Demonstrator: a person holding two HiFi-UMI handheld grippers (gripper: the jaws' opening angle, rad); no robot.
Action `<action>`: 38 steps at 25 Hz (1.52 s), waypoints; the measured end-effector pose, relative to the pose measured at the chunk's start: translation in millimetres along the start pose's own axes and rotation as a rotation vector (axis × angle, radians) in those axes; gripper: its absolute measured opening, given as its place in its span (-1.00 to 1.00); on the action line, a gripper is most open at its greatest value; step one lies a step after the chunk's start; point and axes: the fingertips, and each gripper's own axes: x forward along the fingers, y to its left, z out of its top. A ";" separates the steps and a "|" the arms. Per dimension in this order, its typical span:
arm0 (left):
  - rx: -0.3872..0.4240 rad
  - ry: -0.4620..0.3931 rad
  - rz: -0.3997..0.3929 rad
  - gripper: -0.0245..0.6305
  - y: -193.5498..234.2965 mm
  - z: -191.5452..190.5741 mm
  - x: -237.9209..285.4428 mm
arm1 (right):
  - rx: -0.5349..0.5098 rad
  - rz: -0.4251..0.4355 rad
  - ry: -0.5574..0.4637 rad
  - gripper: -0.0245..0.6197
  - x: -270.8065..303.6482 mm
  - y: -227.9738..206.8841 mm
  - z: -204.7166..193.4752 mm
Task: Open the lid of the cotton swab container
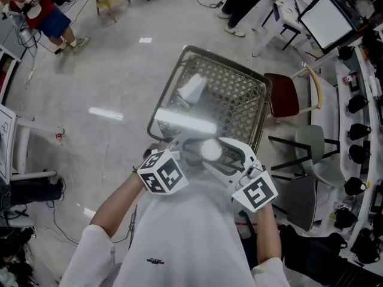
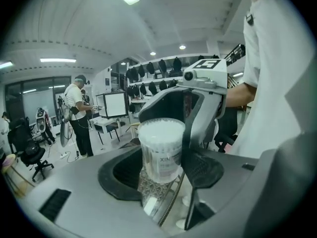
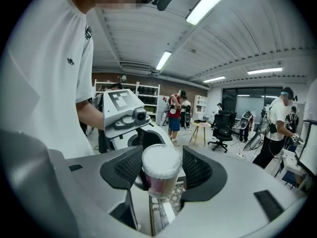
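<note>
You held the cotton swab container [image 2: 161, 143] upright in the air, in front of your chest and above the wire basket [image 1: 228, 61] on the floor; that kept it steady at working height, with its top free for the other hand; the left tool [image 2: 159, 173] was closed on the lower body of the tub, a ribbed pad against each side, so it served as the clamp; the right tool [image 3: 159, 170] faced it from the opposite side with its jaws spread wide, standing around the upper part of the tub with a clear gap on either side, gripping nothing; that placement suited a grab at the lid, which I judged had not yet come off, though the clear plastic made the seam hard to read; the tub was packed full, white cotton tips crowded against the top and a printed label wrapped low on the wall; the basket below held a pale flat item [image 1: 192, 88] I could not identify.
</note>
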 end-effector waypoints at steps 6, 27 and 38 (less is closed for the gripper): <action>-0.001 0.025 0.003 -0.19 -3.6 -7.2 0.5 | 0.020 0.012 0.032 -0.18 2.3 4.1 -5.8; 0.007 0.022 0.022 -0.21 -0.7 -5.9 2.5 | 0.169 -0.019 -0.195 -0.33 -24.4 -33.9 36.2; -0.019 -0.004 0.021 -0.21 -7.9 -0.8 0.2 | 0.120 -0.232 -0.136 -0.69 -33.4 -77.7 25.2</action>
